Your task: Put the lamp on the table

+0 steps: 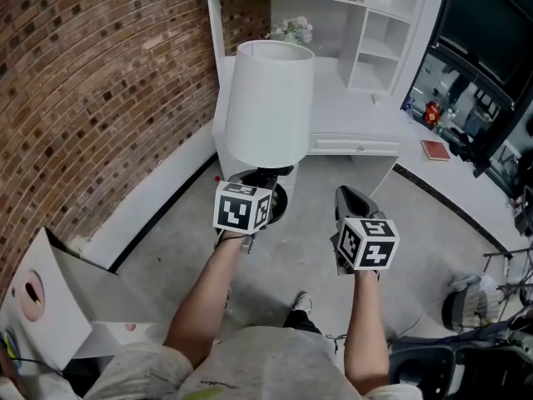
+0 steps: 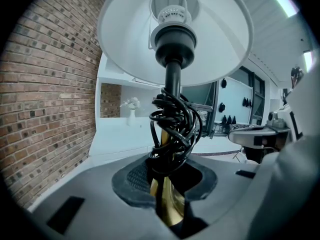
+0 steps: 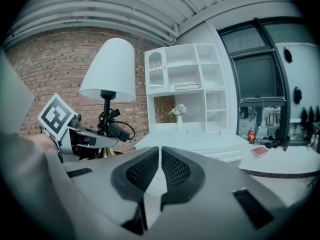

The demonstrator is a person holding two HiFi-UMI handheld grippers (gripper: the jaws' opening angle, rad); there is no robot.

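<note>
step: carry phase. the lamp (image 1: 268,102) is up off the floor (image 1: 308,248) in your grip, not yet on the table (image 1: 350,115).
left gripper (image 2: 167,184): clamped on the lamp's brass stem (image 2: 167,204), a pad on each side, just under the bundled black cord (image 2: 172,126).
right gripper (image 3: 160,171): jaws drawn together with nothing between them. it hangs beside the left one, apart from the lamp.
lamp position: upright, white shade above your left gripper, held in the air just in front of the table's near edge. the base is mostly hidden behind the gripper in the head view.
table: white desk with shelving on top, set against the brick wall (image 1: 100,82). the front of the top looks bare; a vase of flowers (image 1: 293,30) stands at the back.
progress: judged roughly midway — pick-up done, placement to come.
next move: you'd need to lift so the base clears the table edge, carry forward over the bare front area, then lower straight down until the base sits flat before you loosen the jaws.
watch: the tall shade sits high above the grip, so the lamp may tip if the stem slips. it also comes near the lower shelf — judge that clearance as you go in.
cord: wound round the stem. it looks unlikely to snag, though a loop could slip loose.
</note>
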